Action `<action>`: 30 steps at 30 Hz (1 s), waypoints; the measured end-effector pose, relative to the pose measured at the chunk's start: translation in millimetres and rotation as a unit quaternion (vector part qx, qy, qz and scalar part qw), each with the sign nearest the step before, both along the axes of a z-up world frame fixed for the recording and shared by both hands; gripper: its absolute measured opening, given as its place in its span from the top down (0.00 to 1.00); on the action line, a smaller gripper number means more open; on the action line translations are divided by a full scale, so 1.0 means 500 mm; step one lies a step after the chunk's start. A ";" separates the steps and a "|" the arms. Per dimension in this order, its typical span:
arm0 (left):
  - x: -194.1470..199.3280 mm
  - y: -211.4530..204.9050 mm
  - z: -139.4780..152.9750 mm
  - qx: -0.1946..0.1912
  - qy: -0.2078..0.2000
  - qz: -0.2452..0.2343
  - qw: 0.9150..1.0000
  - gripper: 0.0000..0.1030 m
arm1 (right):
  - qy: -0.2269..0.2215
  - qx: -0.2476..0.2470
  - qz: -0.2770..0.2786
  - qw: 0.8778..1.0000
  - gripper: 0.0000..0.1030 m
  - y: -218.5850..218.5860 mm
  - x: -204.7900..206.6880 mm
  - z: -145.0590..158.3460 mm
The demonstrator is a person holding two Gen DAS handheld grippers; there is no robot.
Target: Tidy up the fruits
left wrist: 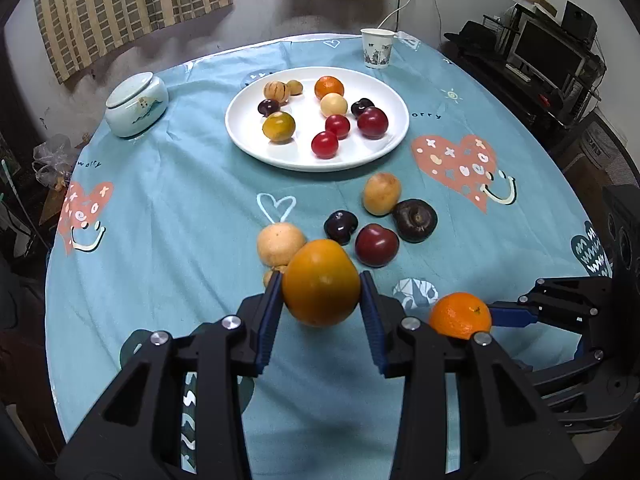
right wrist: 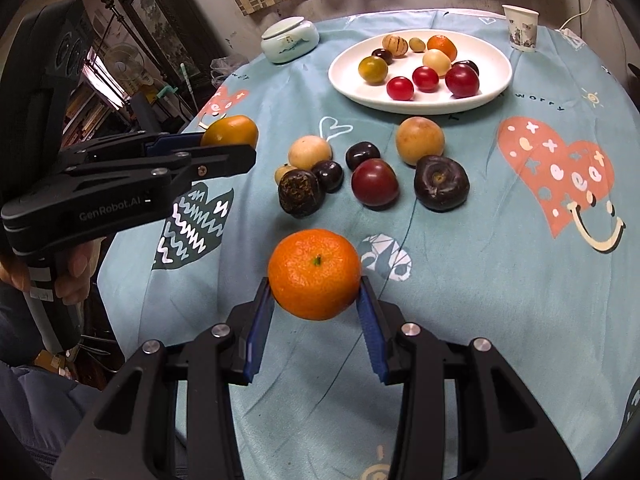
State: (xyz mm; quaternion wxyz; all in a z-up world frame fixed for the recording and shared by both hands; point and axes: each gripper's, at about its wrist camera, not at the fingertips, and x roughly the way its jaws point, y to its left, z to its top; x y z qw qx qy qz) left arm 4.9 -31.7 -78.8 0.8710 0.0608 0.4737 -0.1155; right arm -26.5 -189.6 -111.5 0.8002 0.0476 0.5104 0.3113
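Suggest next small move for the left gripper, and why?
Probably carry it forward to the white plate. The left gripper fingers already clamp a smooth orange fruit off the cloth, and the plate holds the sorted fruit with bare space at its near rim.

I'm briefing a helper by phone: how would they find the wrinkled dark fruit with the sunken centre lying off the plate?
Start at the white plate. On the tablecloth below it, the wrinkled dark fruit is rightmost in the loose cluster, just beneath a tan fruit; its puckered, sunken centre sets it apart.
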 end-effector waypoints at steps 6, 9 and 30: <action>0.032 -0.004 -0.007 0.000 0.009 -0.001 1.000 0.63 | 0.013 0.002 0.000 1.000 0.59 -0.005 0.019 -0.017; 0.049 -0.006 -0.008 0.002 0.009 -0.004 1.000 0.62 | 0.013 0.004 0.001 1.000 0.59 -0.007 0.030 -0.016; 0.163 0.017 0.030 -0.013 -0.019 0.009 1.000 0.62 | -0.038 -0.001 -0.022 0.999 0.59 -0.051 0.158 0.051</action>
